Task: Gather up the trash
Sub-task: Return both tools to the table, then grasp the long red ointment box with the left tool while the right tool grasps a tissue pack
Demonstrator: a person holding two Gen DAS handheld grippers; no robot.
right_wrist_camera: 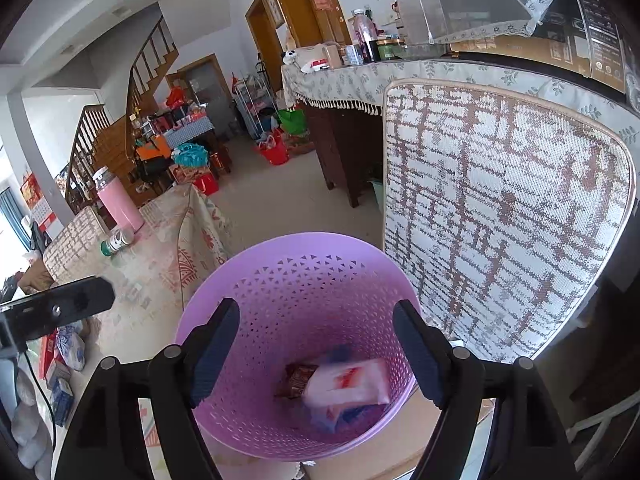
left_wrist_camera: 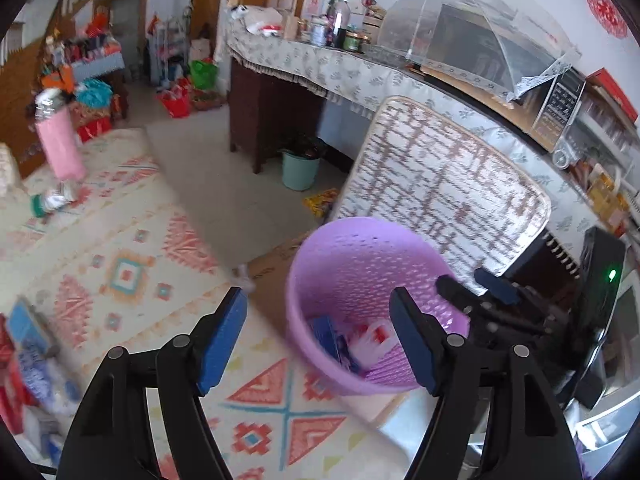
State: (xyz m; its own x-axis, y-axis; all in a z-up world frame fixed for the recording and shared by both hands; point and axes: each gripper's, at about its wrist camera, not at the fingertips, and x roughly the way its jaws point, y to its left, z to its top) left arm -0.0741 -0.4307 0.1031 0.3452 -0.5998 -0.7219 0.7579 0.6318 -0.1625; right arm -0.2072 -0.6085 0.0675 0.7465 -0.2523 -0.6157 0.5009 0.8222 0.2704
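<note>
Trash: lies in the bottom of the purple perforated basket, a white red-printed packet over a dark red wrapper and something blue, perhaps a carton. Sits directly below the right gripper, jaws apart, empty. Left gripper likewise spread, beside the rim.

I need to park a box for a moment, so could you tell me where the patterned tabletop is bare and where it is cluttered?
The patterned cloth is bare between the pink bottle and the purple basket, and ahead of the left gripper. Packets crowd its near left edge. The basket already holds wrappers.
</note>
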